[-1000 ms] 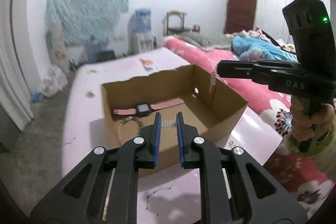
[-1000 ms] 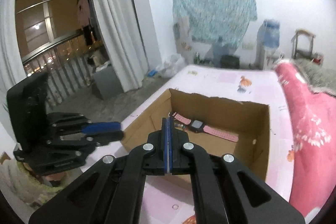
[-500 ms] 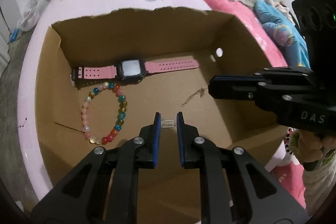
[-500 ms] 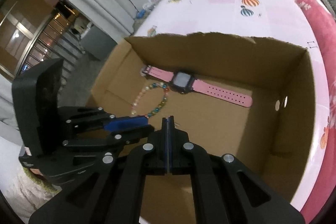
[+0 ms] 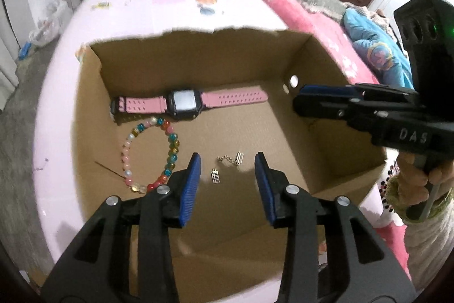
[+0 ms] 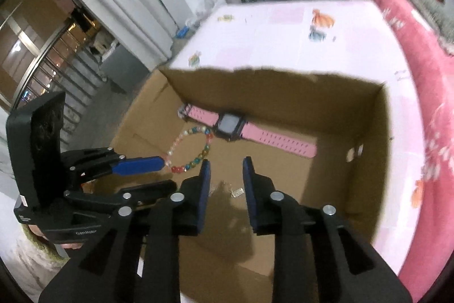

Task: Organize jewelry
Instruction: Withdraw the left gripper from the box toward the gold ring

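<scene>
left tongs (image 5: 227, 169): apart & opening, nothing pinched; pads angled down into box, likely because the load is meant to lie on the floor there
right tongs (image 6: 225, 175): apart & opening too, nothing pressed btwn pads; nose down over same patch of box floor (side-on in left view, gap hard to read there)
small metal earring (image 5: 215, 176): flat on cardboard, seen btwn left pads but touching neither; free of any grip
chain earring (image 5: 231, 160): just past left tips, slightly right of the first piece; in right view its plate (image 6: 237, 192) shows btwn right pads, also untouched
why paired: two matching bits lie near each other, prob so the set stays together
bead bracelet (image 5: 150, 154): left of left tongs, blue pad overlaps its near edge; lies as open ring, not tangled
pink watch (image 5: 188, 103): beyond both tongs, strap flat along far wall; kept out of the way of smaller items
cardboard box (image 5: 334, 93): under both tongs, serves as the collecting bin (torn far rim)
pink sheet (image 5: 176, 7): under box, on a bed, not a counter
task stage: all visible jewelry inside box; release step looks about done
</scene>
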Available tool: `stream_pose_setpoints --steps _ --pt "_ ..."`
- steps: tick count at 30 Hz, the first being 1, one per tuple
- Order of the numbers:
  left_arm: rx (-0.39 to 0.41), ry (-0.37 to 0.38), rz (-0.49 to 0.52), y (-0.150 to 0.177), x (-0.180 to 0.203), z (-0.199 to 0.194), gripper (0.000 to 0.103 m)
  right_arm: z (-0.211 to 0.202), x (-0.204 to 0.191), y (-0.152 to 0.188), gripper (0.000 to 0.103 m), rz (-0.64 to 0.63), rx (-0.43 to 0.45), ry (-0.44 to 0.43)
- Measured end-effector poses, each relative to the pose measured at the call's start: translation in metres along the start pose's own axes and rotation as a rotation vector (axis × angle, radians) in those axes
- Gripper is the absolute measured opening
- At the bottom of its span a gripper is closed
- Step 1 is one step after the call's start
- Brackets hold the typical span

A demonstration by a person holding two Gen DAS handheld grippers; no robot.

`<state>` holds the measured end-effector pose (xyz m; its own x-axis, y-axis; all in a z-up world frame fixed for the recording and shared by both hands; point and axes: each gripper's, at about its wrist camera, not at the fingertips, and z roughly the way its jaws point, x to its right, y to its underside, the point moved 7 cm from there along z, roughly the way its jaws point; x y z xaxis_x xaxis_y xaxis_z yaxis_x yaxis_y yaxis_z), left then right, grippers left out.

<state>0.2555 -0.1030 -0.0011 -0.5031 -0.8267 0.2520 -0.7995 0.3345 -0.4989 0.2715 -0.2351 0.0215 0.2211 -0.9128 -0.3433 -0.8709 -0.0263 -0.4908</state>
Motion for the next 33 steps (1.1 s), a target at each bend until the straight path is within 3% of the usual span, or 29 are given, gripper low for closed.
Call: stream_pose_setpoints --steps 3,6,10,13,18,23,27,33 --pt "0.098 -0.015 0.037 0.003 0.008 -0.034 0.045 -0.042 -0.009 0.005 0.029 -0.025 0.102 -0.004" --pt "0.201 -0.029 0.076 0.018 0.018 -0.074 0.054 -0.089 -0.022 0.02 0.042 -0.063 0.21 0.005" --pt "0.301 -0.038 0.1 0.049 0.028 -0.12 0.069 -0.141 -0.037 0.056 0.053 -0.105 0.328 0.039" --pt "0.359 -0.082 0.114 0.078 0.033 -0.139 0.078 -0.161 -0.041 0.094 0.053 -0.099 0.368 0.076" --pt "0.349 -0.122 0.12 0.132 0.038 -0.125 0.079 -0.148 -0.031 0.148 0.053 -0.017 0.358 0.11" --pt "0.287 -0.17 0.113 0.167 0.033 -0.077 0.079 -0.101 -0.01 0.198 0.053 0.116 0.261 0.111" --pt "0.267 -0.168 0.11 0.176 0.034 -0.044 0.079 -0.065 0.002 0.227 0.053 0.194 0.169 0.136" --pt "0.284 -0.177 0.19 0.174 0.051 -0.015 0.078 -0.038 0.017 0.236 0.035 0.247 0.1 0.178"
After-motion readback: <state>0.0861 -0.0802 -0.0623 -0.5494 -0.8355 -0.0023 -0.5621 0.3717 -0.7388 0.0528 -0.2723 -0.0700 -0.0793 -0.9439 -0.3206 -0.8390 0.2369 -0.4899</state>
